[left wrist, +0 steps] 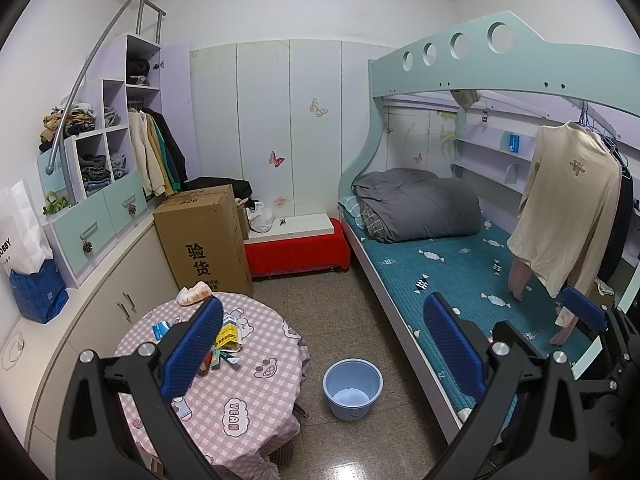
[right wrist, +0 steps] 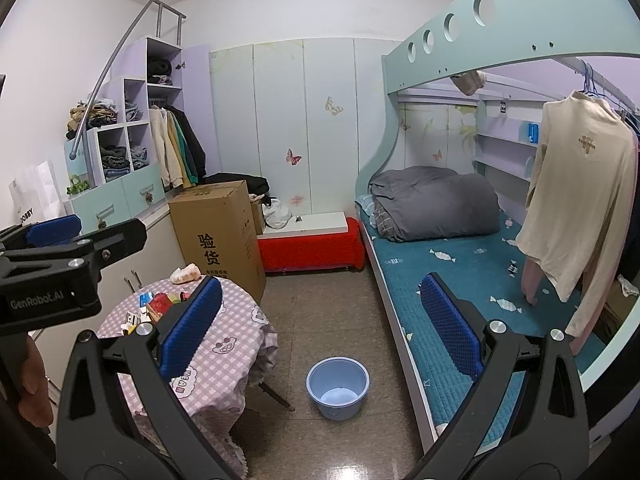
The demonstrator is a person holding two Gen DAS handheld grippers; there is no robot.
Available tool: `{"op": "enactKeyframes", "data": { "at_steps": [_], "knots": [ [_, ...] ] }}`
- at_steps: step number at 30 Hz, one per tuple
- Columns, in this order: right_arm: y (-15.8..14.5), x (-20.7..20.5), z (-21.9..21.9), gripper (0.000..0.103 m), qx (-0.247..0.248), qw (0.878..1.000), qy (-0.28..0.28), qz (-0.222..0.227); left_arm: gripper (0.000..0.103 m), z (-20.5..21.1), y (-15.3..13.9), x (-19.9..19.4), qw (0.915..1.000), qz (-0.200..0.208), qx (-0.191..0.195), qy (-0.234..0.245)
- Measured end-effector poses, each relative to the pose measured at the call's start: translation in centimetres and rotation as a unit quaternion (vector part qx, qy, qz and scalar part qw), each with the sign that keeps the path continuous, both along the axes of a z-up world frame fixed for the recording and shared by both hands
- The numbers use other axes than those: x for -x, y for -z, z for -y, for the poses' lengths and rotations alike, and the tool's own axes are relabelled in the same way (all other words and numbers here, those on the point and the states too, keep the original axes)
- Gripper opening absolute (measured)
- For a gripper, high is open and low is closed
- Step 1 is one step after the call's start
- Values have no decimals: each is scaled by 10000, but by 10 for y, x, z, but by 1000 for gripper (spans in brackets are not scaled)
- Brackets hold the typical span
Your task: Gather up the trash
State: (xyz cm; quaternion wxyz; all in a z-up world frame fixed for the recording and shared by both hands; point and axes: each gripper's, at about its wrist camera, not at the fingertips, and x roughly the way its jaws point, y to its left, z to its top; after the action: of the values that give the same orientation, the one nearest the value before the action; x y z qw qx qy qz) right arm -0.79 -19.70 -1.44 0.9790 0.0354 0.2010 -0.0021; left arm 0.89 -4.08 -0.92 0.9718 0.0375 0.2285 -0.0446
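Observation:
A round table with a pink checked cloth (left wrist: 240, 392) (right wrist: 224, 360) carries a pile of trash: wrappers and small cartons (left wrist: 226, 340) (right wrist: 156, 306) and a crumpled pale bag (left wrist: 194, 294) (right wrist: 185, 273) at its far edge. A light blue bucket (left wrist: 352, 388) (right wrist: 338, 386) stands empty on the floor to the right of the table. My left gripper (left wrist: 324, 348) is open and empty, high above table and bucket. My right gripper (right wrist: 320, 328) is open and empty too, at similar height. The left gripper's body shows at the left edge of the right wrist view (right wrist: 60, 264).
A tall cardboard box (left wrist: 204, 240) stands behind the table beside a red covered bench (left wrist: 296, 250). A bunk bed (left wrist: 460, 280) with a grey duvet fills the right side; a cream shirt (left wrist: 568, 208) hangs over it. Cabinets and shelves (left wrist: 100, 216) line the left wall.

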Motion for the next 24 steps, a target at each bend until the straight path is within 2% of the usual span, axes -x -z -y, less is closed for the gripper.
{"op": "enactKeyframes", "data": {
  "at_steps": [11, 24],
  "knots": [
    [7, -15, -1, 97, -132, 9997, -85, -194, 98, -5, 3, -11, 9999, -145, -40, -80],
    [39, -71, -37, 97, -312, 9957, -340, -797, 98, -56, 36, -58, 9967, -717, 161, -352]
  ]
}}
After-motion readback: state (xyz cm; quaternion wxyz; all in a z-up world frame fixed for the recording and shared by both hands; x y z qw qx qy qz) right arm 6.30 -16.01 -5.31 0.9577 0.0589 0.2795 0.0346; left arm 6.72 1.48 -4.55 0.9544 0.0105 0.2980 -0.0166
